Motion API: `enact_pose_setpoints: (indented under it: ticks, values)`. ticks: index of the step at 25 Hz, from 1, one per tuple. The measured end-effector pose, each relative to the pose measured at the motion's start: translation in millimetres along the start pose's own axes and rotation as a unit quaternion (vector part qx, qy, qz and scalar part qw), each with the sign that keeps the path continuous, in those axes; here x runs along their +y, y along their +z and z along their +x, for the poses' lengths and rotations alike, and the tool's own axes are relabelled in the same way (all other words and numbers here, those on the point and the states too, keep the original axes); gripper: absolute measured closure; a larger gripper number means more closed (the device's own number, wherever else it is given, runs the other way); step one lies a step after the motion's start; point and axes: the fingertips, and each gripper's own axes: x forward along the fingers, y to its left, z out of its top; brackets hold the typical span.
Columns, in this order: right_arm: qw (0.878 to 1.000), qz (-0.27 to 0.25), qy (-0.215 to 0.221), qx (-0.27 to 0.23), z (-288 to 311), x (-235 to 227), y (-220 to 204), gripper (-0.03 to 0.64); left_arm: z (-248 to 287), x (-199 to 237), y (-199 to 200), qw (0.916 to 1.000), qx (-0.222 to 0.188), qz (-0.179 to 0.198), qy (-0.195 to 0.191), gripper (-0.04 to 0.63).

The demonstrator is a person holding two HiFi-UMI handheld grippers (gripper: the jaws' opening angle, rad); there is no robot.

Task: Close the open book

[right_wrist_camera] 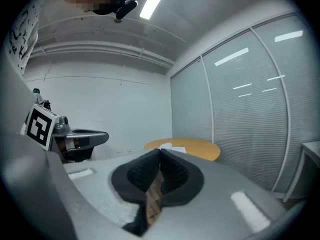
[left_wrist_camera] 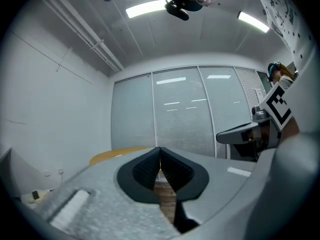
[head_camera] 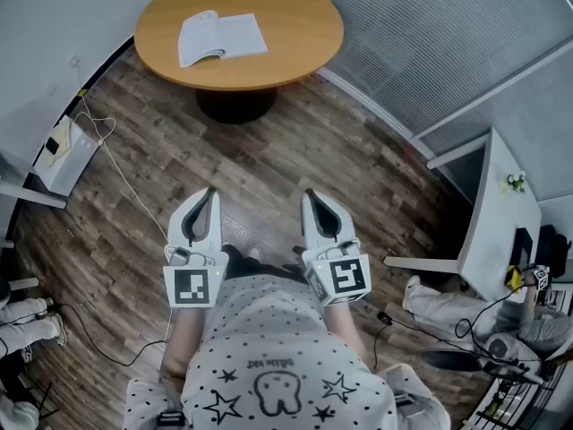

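Holding left gripper (head_camera: pixel 210 194) and right gripper (head_camera: pixel 311 195) clenched empty, well short of the open book (head_camera: pixel 221 38) toward the table's (head_camera: pixel 300 25) left edge, presumably pre-approach.

Left gripper (left_wrist_camera: pixel 160 151) fills the lower frame, held level. Jaws together: black ribbed pads (left_wrist_camera: pixel 147 171) meet at the tips, nothing between them. A strip of wood-plank floor (left_wrist_camera: pixel 168 200) shows through the gap below the pads. The edge of a round wooden table (left_wrist_camera: pixel 117 155) sits beyond the jaws, with a glass wall with blinds (left_wrist_camera: pixel 180 114) behind it. Right gripper (left_wrist_camera: pixel 222 135) is at the frame's right, with its marker cube (left_wrist_camera: pixel 277 105) visible. Ceiling light strip (left_wrist_camera: pixel 145 8) is lit.
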Motion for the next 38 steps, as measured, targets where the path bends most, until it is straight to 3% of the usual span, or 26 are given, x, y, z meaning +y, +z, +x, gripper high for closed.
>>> enact_pose_setpoints:
  ticks: [5,17,24,38]
  values:
    - [1.000,0.014,-0.004,0.008,-10,-8,-12,0.612,-4,-8,-3,0.9998,0.005,0.017,-0.009,0.584]
    - [0.999,0.029,-0.030,0.024,-3,-28,-22,0.612,17,-5,-13,0.9989,0.013,0.019,-0.040,0.584]
    - [0.998,0.029,-0.026,0.043,46,-31,-24,0.612,56,26,-23,0.9990,0.018,0.010,-0.039,0.584]
    - [0.999,0.025,-0.020,0.042,179,-42,13,0.612,164,123,-8,0.9996,0.013,0.004,-0.026,0.584]
